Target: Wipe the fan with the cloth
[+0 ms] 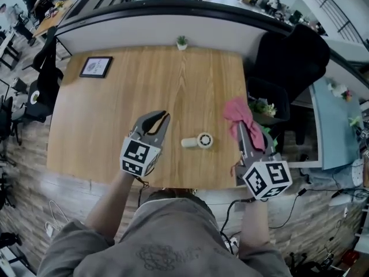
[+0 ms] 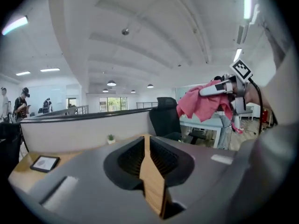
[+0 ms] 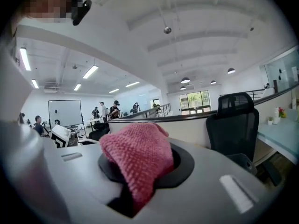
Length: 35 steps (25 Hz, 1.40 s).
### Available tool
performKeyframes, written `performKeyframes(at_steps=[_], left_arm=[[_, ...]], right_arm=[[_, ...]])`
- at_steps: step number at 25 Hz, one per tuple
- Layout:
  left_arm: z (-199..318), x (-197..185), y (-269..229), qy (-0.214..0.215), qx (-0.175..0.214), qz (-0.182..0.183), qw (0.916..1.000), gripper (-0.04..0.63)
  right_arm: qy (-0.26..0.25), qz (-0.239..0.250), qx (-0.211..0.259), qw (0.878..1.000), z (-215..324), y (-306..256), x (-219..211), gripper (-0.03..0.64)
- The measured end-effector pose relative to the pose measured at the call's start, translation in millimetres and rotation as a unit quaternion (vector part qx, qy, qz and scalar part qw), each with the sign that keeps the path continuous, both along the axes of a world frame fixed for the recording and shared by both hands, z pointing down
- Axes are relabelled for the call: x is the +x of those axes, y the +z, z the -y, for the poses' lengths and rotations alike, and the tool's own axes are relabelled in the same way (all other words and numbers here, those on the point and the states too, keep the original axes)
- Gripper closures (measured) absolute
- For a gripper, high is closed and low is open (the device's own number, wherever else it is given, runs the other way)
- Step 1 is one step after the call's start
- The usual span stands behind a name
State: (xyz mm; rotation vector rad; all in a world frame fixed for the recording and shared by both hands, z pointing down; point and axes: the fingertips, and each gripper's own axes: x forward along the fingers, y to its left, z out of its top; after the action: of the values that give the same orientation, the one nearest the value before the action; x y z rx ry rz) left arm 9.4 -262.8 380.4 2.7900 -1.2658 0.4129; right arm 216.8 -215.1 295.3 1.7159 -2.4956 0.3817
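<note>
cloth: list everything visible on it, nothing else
The cloth is pink, a coarse knit, soft and crumpled, with no print visible. It is pinched in the right claw, whose jaws are shut on it. It bunches over the tips and loose folds hang below. It is held in the air near the table's right edge, apart from the fan. Only the claw touches it.

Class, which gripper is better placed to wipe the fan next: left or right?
Right. The right gripper grips the pink cloth near the fan; the left gripper is shut and empty.
</note>
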Motion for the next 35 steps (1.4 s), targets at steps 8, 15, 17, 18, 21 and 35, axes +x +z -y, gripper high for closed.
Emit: performKeyframes(at_steps=[8,15,17,18,21,35], left_arm=[[-11.4,0.0,-108.1,0.007,0.084,-0.048,0.9953,0.592],[-39.1,2.4,-148.5,0.022,0.102,-0.016,0.9944,0.594],[-46.7,3.2,-152.9,0.024,0.104,-0.012,0.9942,0.594],[-50.3,3.5,-154.3,0.024,0.104,-0.013,0.9941,0.594],[-60.3,3.6,-153.6,0.027,0.101,-0.017,0.9943,0.594],[-83.0,4.4,-113.4,0.030,0.052,-0.024,0.9979,0.594]], right_arm=[[0.009,0.009,0.100,0.995,-21.4,-90.3,-2.5,0.537],[0.003,0.013,0.137,0.991,-49.5,-127.9,-6.5,0.537],[-0.001,0.009,0.138,0.990,-55.9,-130.3,-8.8,0.537],[-0.002,0.009,0.137,0.990,-58.7,-129.9,-9.7,0.537],[-0.005,0.023,0.127,0.992,-66.6,-124.9,-12.3,0.538],[-0.013,0.017,0.065,0.998,-79.7,-78.3,-20.2,0.538]])
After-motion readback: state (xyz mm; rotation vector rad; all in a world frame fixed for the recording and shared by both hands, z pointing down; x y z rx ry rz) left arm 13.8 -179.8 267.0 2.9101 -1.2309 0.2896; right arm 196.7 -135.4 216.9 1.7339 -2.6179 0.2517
